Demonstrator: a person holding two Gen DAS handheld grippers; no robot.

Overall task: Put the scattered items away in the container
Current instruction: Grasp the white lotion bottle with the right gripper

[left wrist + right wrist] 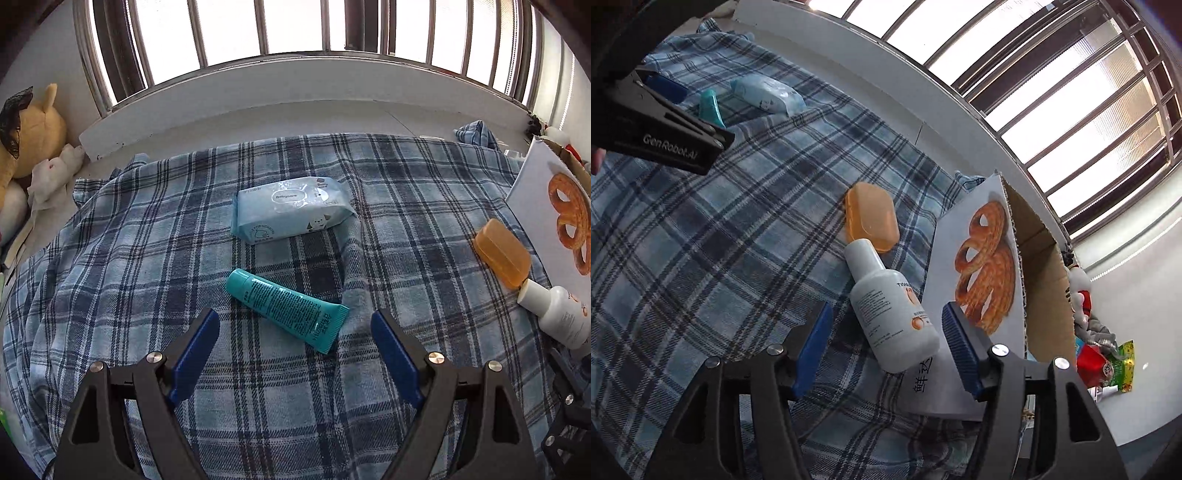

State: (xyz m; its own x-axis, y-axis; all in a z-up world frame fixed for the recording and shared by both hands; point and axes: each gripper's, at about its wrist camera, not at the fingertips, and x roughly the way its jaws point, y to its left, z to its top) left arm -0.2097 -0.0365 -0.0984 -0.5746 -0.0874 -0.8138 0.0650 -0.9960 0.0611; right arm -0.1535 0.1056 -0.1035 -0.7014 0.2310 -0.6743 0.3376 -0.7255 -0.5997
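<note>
On the blue plaid cloth point(147, 258) lie a teal tube point(286, 308) and, beyond it, a pale blue wipes pack point(291, 208). My left gripper point(295, 325) hangs open just above the tube's crimped end, its blue pads clear of it. At the right an orange case point(871, 216) touches the cap of a white bottle point(892, 314), which lies against the cardboard box point(975, 280) with a pastry picture. The right gripper point(886, 321) stands open with the bottle's lower body between its fingers, neither pad pressing on it. The same bottle point(557, 314) shows at the left wrist view's right edge.
A barred window and a white sill run behind the cloth. Plush toys point(33, 140) sit at the far left. Beyond the box lie a red packet point(1091, 360) and a green one. The left gripper's black body point(665, 129) crosses the right wrist view's upper left.
</note>
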